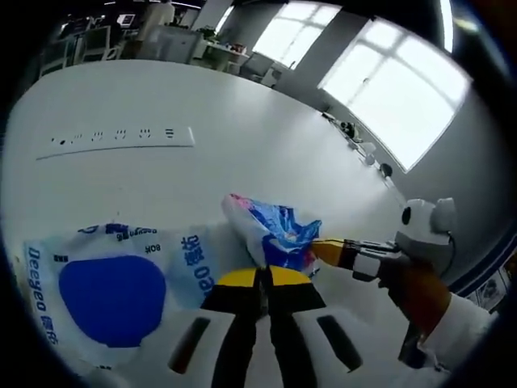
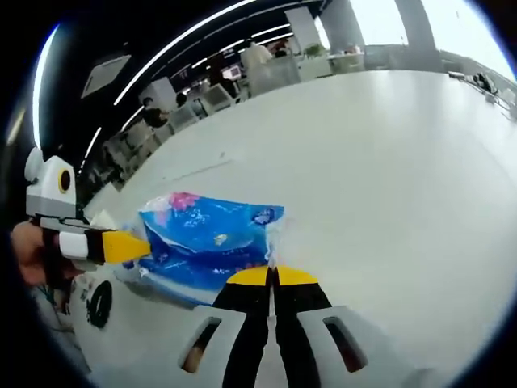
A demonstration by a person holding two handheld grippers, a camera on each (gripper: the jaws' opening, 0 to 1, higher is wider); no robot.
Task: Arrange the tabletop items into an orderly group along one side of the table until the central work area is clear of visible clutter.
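Blue tissue pack (image 2: 206,242), long axis across mid-frame in the right gripper view, hangs over the table (image 2: 388,162), its ends pinched by right gripper (image 2: 272,271) and left gripper (image 2: 133,246).

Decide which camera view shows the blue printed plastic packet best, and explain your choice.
The right gripper view: the blue printed plastic packet lies broadside, its whole face visible, pinched by both tongs. The left gripper view shows it crumpled and foreshortened, beside a white Deeyeo wipes pack.
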